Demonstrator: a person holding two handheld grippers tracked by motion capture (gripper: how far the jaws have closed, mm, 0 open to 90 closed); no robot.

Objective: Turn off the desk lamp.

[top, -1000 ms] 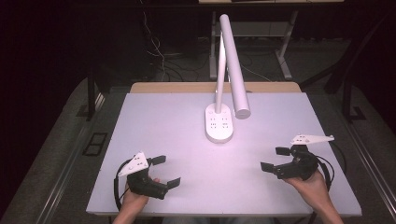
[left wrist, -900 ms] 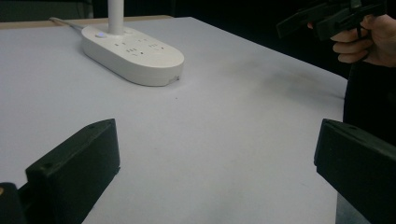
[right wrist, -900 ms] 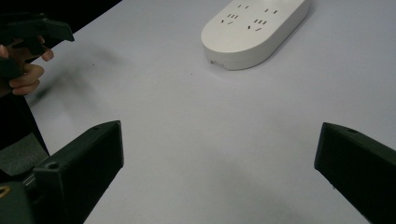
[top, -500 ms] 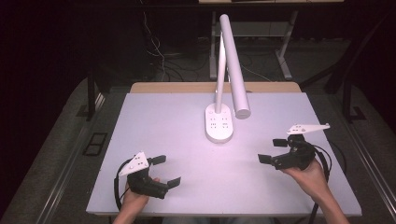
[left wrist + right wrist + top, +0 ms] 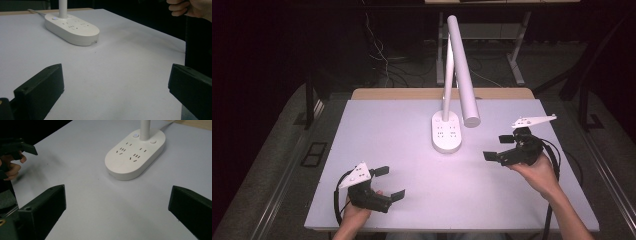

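Observation:
A white desk lamp stands mid-table on an oval base (image 5: 446, 131) with power sockets on top; its tube head (image 5: 464, 75) leans forward and to the right. My left gripper (image 5: 390, 183) rests open near the table's front left edge, nothing between its jaws. My right gripper (image 5: 497, 147) is held open above the table's right side, pointing left toward the lamp base (image 5: 135, 153), jaws wide apart and empty. In the left gripper view the lamp base (image 5: 71, 28) lies ahead at the upper left, and the person's other hand (image 5: 190, 8) shows at the top right.
The white tabletop (image 5: 402, 130) spreads around the lamp base. A wooden strip (image 5: 437, 93) runs along its far edge. Cables (image 5: 384, 60) lie on the dark floor behind. The other hand with its gripper (image 5: 13, 155) appears far left in the right gripper view.
My right gripper has risen and moved forward and left, toward the lamp base. The left gripper has stayed where it was.

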